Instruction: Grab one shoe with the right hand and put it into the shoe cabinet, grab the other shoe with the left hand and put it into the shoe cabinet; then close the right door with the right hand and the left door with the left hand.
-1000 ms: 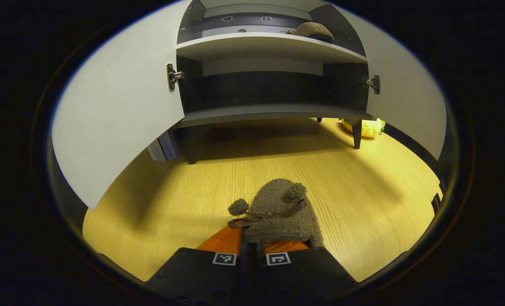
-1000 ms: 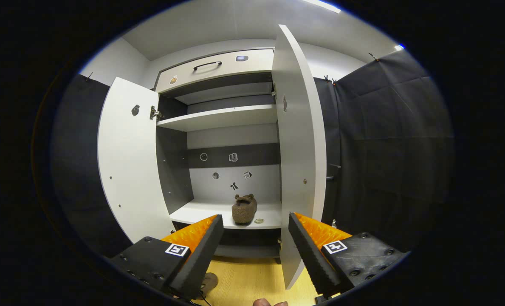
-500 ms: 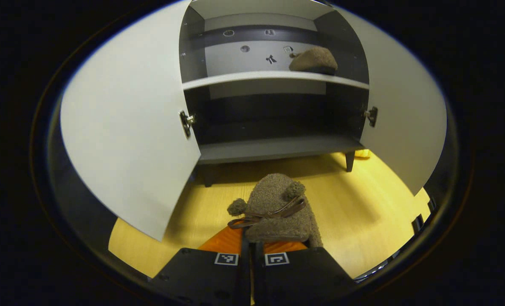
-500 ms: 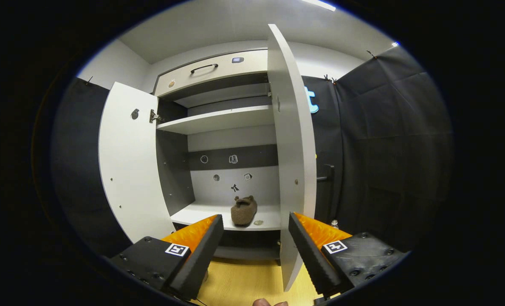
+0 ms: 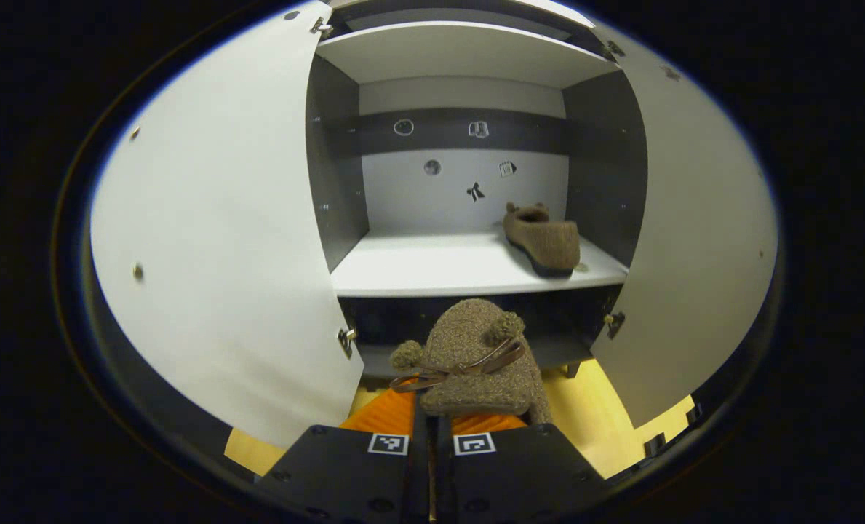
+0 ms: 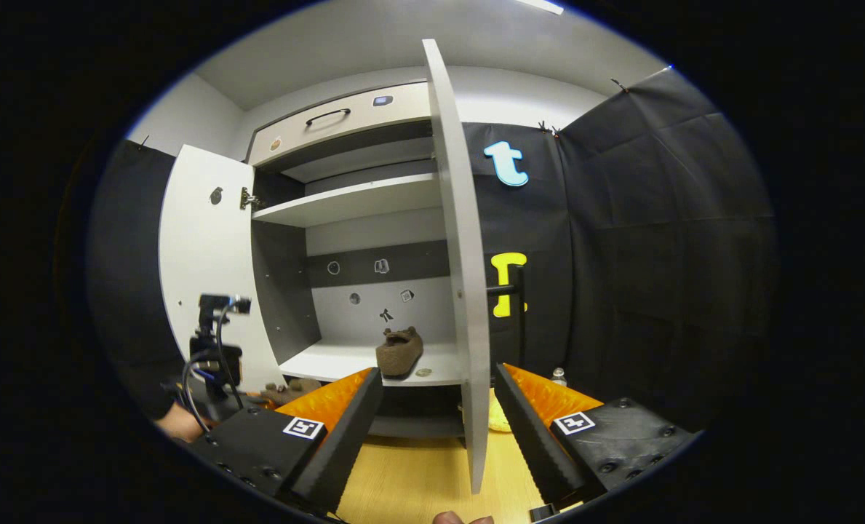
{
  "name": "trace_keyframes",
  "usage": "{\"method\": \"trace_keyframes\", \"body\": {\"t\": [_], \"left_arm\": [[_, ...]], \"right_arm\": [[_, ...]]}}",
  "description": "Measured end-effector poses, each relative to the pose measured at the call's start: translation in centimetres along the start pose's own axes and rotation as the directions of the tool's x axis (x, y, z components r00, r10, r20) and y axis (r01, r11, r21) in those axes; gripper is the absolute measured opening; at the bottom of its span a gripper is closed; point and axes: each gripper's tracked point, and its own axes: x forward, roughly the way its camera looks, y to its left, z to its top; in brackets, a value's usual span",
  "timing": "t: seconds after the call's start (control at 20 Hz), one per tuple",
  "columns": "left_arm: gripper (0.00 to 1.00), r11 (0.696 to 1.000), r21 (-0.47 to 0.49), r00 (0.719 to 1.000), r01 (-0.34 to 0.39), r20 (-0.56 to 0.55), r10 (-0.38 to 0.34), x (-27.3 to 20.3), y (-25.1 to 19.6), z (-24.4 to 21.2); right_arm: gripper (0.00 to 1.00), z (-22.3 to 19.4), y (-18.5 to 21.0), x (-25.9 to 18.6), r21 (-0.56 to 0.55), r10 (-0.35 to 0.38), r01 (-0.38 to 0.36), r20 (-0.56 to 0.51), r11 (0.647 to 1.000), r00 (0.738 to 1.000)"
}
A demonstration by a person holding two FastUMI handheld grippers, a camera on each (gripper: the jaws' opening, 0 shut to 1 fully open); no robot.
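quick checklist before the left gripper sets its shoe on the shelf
1. Grip: left gripper is shut on the held shoe: ok.
2. Left door and right door are both swung open: ok.
3. Landing spot: the white shelf is bare left of the placed shoe: ok.
4. Height: the held shoe's toe sits near the shelf's front edge; clearance over it: cannot tell.
5. Right gripper is open, holding nothing, back from the cabinet: ok.

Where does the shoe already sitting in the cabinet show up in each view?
Left gripper view: shoe on the shelf upper right of centre, at the shelf's right end.
Right gripper view: just below centre, left of the right door.
Shared landmark: bow sticker behind it.
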Motion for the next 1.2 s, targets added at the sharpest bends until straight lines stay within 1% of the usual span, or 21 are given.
{"method": "trace_keyframes", "body": {"t": [0.1,0.25,0.35,0.5,0.8,0.9,1.0,1.2], "left_arm": [[0.08,1.000,-0.005,1.000,0.007,0.026,-0.007,1.2,-0.3,3.9],[0.08,0.999,0.038,0.997,-0.029,0.067,0.027,4.0,0.2,9.0],[0.08,0.998,0.045,0.997,-0.043,0.072,0.040,6.5,0.2,11.6],[0.08,0.998,0.024,0.997,-0.053,0.051,0.052,10.7,0.6,13.9],[0.08,0.995,0.038,0.995,-0.090,-0.030,0.091,19.7,2.0,15.9],[0.08,0.993,0.047,0.992,-0.108,-0.064,0.111,22.0,2.4,15.6],[0.08,0.992,0.064,0.988,-0.112,-0.097,0.117,24.1,2.5,15.0],[0.08,0.989,0.094,0.977,-0.118,-0.166,0.132,26.9,2.9,13.2]], "right_arm": [[0.99,-0.3,-1.1,-0.4,-0.001,-0.016,0.016,-0.003,1.000,1.000],[0.99,-0.6,-2.7,-1.0,-0.013,-0.041,0.041,-0.003,0.999,0.999],[0.99,-0.7,-4.0,-1.6,-0.022,-0.059,0.059,-0.001,0.998,0.998],[0.99,-0.9,-6.1,-2.2,-0.023,-0.092,0.092,-0.007,0.996,0.996],[0.99,-1.6,-10.7,-2.8,-0.017,-0.164,0.164,-0.029,0.986,0.986],[0.99,-1.7,-12.0,-2.8,-0.018,-0.185,0.184,-0.036,0.983,0.982],[0.99,-1.7,-13.2,-2.9,-0.016,-0.203,0.203,-0.039,0.979,0.978],[0.99,-1.6,-15.2,-2.9,-0.012,-0.231,0.231,-0.038,0.973,0.972]]}}
